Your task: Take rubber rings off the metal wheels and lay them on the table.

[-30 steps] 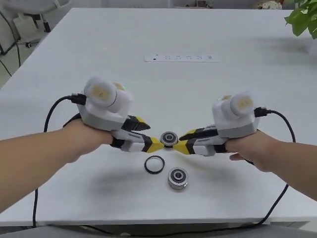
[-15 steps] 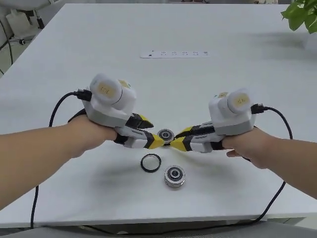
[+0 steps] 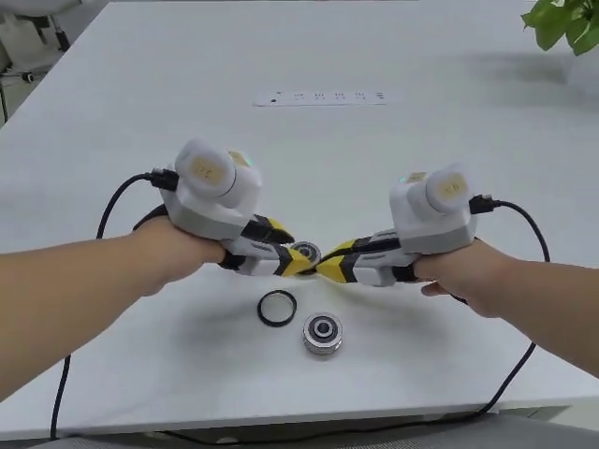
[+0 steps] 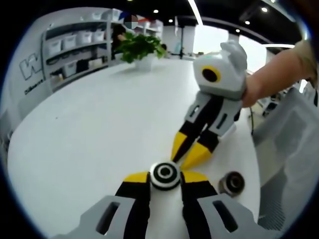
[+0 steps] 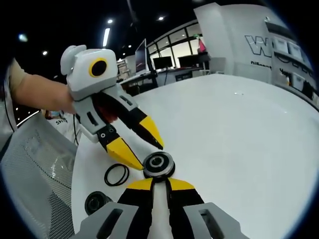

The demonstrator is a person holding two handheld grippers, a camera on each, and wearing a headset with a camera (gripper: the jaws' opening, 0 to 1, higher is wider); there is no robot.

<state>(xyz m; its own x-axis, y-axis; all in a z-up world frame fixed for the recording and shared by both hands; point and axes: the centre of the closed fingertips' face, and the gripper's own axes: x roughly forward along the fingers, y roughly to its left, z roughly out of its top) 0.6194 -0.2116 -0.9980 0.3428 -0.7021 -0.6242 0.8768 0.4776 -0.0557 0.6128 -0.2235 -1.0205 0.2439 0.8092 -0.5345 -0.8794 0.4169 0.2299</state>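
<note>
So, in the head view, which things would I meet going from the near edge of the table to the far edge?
loose wheel → black rubber ring → held wheel → power strip → plant

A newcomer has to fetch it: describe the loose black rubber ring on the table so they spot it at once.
On the white table, look near the front edge, on the person's side of where the left gripper and right gripper meet. Two round things lie there; the black rubber ring is the thin, flat, empty hoop, not the thick silver metal wheel.
</note>
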